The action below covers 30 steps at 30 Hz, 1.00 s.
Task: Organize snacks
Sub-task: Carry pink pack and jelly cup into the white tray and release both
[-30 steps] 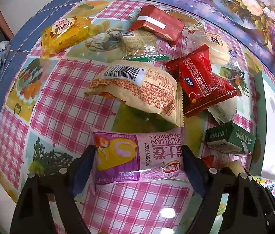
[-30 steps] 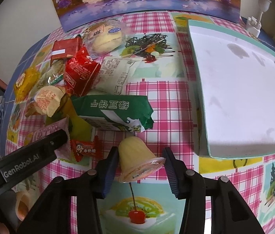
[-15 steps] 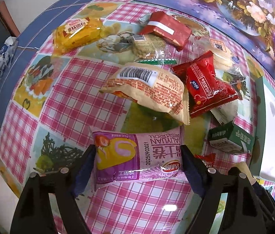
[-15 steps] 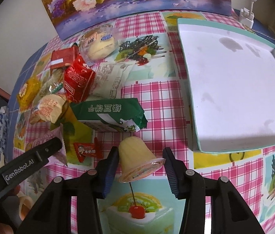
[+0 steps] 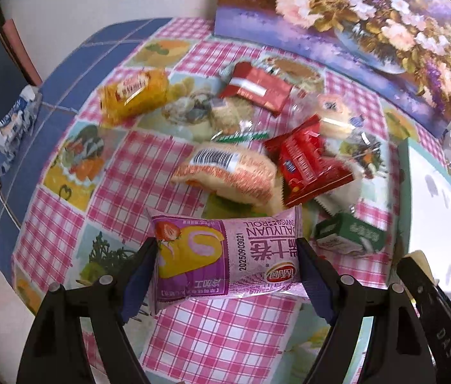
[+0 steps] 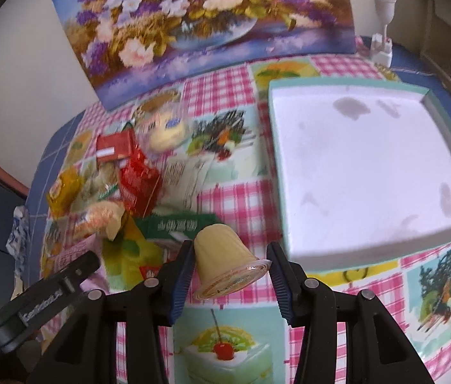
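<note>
Both grippers raised since earlier: left gripper [image 5: 225,257] clamps swiss roll pack [image 5: 225,257]; right gripper [image 6: 230,264] clamps jelly cup [image 6: 225,268]. Tray [image 6: 366,172], frame right, holds nothing.

Table with pink-check picture cloth [image 6: 238,198]; blue tiled edge [image 5: 75,60]. Flower painting [image 6: 200,16] propped against white wall [image 5: 104,3]. White charger [image 6: 382,48] at rear right corner.

Left wrist view: mounted behind its jaws, looking forward and down over the checked surface [image 5: 123,172], close in, toward the flower painting [image 5: 353,22]. Right wrist view: same mounting, facing the painting [image 6: 206,22], with the white tray [image 6: 363,163] near right. Both share the snack pile, including the red packet [image 5: 305,163] [image 6: 137,176], tray and painting.
</note>
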### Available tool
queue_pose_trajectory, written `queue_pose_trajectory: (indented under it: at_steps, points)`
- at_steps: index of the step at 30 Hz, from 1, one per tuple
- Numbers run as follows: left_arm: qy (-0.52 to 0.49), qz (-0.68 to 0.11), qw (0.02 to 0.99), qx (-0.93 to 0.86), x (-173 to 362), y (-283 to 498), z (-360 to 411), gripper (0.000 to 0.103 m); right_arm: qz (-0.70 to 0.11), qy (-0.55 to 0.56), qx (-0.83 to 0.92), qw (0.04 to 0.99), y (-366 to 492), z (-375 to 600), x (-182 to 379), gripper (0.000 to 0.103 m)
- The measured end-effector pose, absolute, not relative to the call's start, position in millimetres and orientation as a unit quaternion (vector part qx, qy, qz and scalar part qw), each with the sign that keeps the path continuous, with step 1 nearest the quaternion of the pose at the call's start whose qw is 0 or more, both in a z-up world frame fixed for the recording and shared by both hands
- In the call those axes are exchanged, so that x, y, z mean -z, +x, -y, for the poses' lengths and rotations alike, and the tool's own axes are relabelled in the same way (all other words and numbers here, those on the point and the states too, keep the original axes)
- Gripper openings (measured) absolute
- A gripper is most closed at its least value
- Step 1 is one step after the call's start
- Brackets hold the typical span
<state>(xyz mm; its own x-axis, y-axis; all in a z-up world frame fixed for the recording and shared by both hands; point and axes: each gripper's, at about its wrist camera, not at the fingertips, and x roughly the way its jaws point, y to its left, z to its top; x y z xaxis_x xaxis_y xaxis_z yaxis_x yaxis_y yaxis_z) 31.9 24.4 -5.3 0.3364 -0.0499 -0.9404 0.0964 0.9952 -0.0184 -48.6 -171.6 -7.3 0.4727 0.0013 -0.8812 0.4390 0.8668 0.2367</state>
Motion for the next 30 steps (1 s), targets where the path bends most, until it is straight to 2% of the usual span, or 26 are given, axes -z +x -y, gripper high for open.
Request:
queue_pose_trajectory:
  at_steps: [6, 18, 30]
  points:
    - [0.036, -0.556, 0.828, 0.068, -15, 39, 12, 0.084, -0.474, 0.219, 0.175, 0.834, -38, 200, -5, 0.049]
    - [0.078, -0.529, 0.829, 0.162, -29, 61, 142, 0.084, -0.446, 0.248, 0.285, 0.811, -33, 302, -5, 0.049]
    - [0.127, -0.504, 0.82, 0.239, 16, 53, 238, 0.084, -0.426, 0.292, 0.362, 0.776, -32, 384, 15, 0.049]
